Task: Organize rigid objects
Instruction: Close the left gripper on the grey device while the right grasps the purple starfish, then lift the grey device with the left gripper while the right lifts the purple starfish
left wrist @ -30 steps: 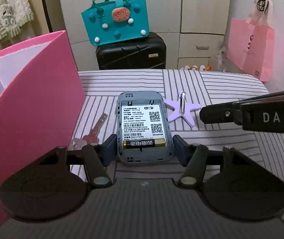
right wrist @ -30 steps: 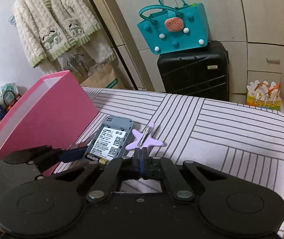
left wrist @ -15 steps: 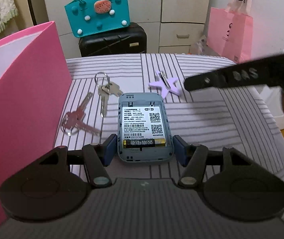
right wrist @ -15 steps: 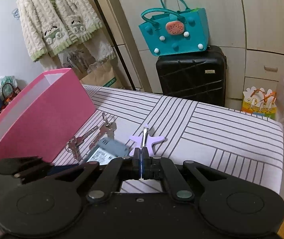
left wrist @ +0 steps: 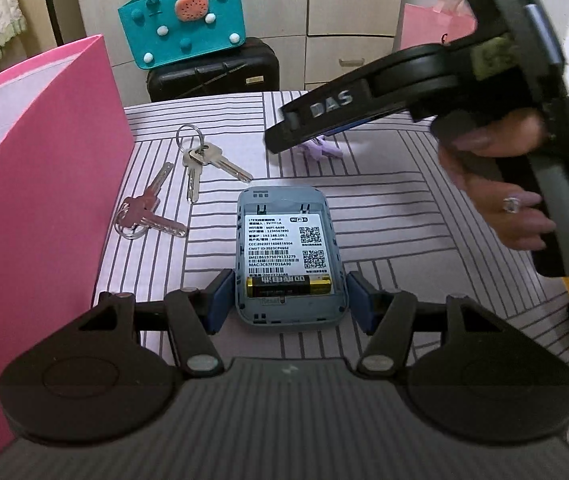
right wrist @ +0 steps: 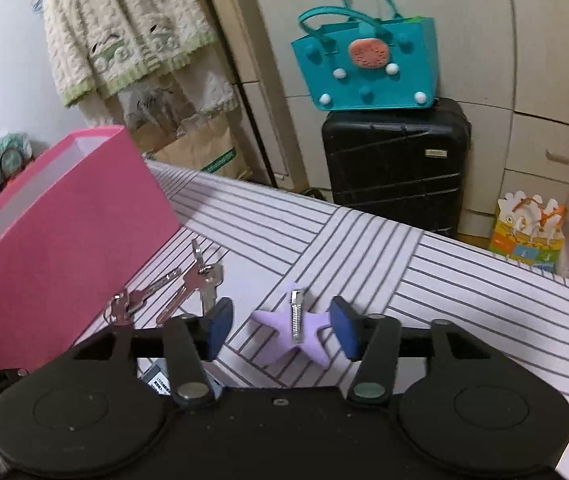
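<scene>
A grey-blue wifi router [left wrist: 284,248] with its back cover off and a battery showing is clamped at its near end between the pads of my left gripper [left wrist: 289,300]. Beyond it two key bunches lie on the striped cloth, a silver one [left wrist: 204,160] and a pinkish one [left wrist: 144,216]. My right gripper [right wrist: 282,322] hangs just over a purple star clip [right wrist: 308,340]. Its jaws are opening, and the clip lies between the pads untouched. In the left wrist view the right gripper [left wrist: 284,136] reaches in from the right, held by a hand [left wrist: 504,200].
A tall pink box [left wrist: 44,200] stands along the left side of the striped table [right wrist: 404,280], close to the keys. Behind the table a teal bag [right wrist: 364,68] sits on a black suitcase [right wrist: 396,168]. A pink paper bag [left wrist: 424,28] hangs at the back right.
The left gripper drew the router back toward me, uncovering both key bunches. The right gripper's jaws went from shut to apart and came down around the star clip.
</scene>
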A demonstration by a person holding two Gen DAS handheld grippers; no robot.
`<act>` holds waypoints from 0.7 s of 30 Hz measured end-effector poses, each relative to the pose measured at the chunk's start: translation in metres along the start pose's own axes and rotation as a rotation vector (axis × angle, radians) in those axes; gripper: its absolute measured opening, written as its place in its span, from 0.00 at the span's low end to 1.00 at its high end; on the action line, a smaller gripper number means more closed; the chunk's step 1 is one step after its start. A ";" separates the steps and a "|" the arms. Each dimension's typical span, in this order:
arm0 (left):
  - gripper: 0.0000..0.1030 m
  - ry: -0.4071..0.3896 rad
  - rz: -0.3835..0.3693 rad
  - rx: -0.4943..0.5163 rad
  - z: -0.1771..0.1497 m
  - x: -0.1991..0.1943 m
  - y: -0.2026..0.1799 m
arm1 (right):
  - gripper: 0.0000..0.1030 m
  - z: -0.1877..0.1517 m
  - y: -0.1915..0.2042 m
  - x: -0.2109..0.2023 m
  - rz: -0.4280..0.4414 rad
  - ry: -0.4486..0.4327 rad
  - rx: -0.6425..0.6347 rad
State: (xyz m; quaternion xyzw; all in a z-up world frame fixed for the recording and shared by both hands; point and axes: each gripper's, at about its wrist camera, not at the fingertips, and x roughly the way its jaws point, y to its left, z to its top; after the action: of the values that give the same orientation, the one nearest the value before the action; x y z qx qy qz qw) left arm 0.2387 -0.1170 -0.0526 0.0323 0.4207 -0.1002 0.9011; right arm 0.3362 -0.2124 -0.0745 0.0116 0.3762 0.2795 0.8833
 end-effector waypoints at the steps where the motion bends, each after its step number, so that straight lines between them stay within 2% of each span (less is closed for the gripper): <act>1: 0.57 -0.001 0.001 0.000 -0.001 0.000 0.000 | 0.61 0.000 0.003 0.002 -0.020 -0.002 -0.021; 6: 0.58 0.006 0.005 0.004 0.000 0.000 0.000 | 0.56 -0.007 0.010 0.003 -0.130 0.013 -0.101; 10: 0.59 0.017 0.002 0.000 0.004 0.001 0.000 | 0.56 -0.012 0.004 -0.011 -0.082 0.011 -0.063; 15: 0.64 0.019 0.035 0.012 0.011 0.010 -0.002 | 0.57 -0.022 0.002 -0.025 -0.071 0.008 -0.037; 21: 0.78 0.024 0.045 0.006 0.019 0.020 -0.001 | 0.57 -0.034 -0.001 -0.042 -0.062 -0.010 0.006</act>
State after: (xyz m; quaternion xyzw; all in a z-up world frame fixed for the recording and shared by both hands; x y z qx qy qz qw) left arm 0.2653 -0.1234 -0.0561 0.0457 0.4305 -0.0807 0.8978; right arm 0.2907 -0.2412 -0.0711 0.0042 0.3728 0.2506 0.8934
